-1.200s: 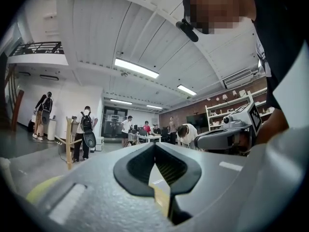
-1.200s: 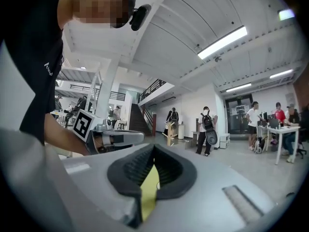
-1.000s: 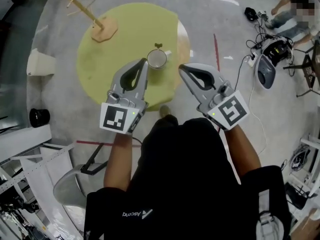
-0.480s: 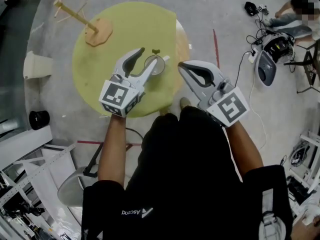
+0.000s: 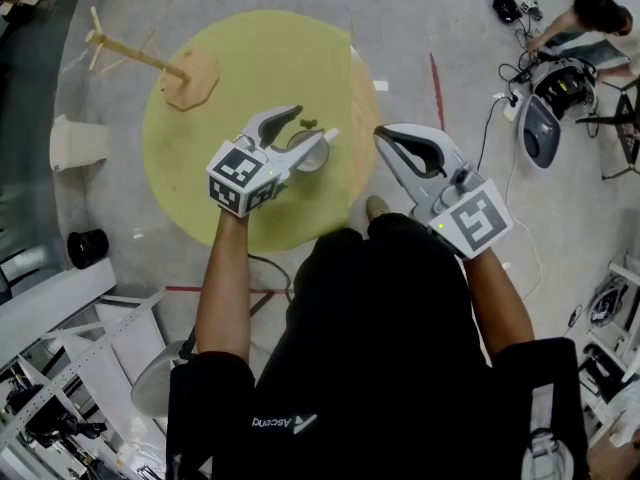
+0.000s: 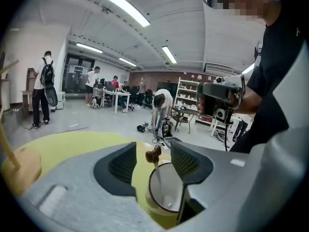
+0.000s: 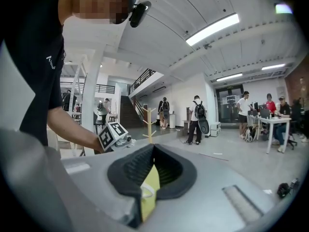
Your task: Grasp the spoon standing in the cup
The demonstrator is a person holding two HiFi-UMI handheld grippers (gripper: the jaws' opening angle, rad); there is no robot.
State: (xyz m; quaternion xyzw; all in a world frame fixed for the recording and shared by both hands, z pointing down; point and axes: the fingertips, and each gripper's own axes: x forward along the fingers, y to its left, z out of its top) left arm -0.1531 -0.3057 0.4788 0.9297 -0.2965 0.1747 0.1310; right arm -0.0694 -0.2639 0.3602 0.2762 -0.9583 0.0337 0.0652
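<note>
A white cup [image 5: 309, 154] stands on the round yellow-green table [image 5: 250, 58], with a spoon [image 5: 308, 124] upright in it. In the left gripper view the spoon's dark brown top [image 6: 153, 154] rises from the cup [image 6: 166, 197] between the jaws. My left gripper [image 5: 314, 125] reaches over the cup, and its jaws are opening. The pads stand apart from the spoon on both sides. My right gripper [image 5: 383, 134] hovers off the table's right edge, shut with nothing in it; the right gripper view shows its jaws [image 7: 153, 149] meeting.
A wooden rack [image 5: 160, 63] stands at the table's far left. A white bin [image 5: 80, 143] and a black round object [image 5: 85, 246] sit on the floor at left. Cables, a grey device [image 5: 545, 128] and a crouching person [image 5: 590, 18] are at upper right.
My left gripper has moved forward over the cup and its jaws have gone from shut to wide apart around the spoon. The right gripper has stayed shut.
</note>
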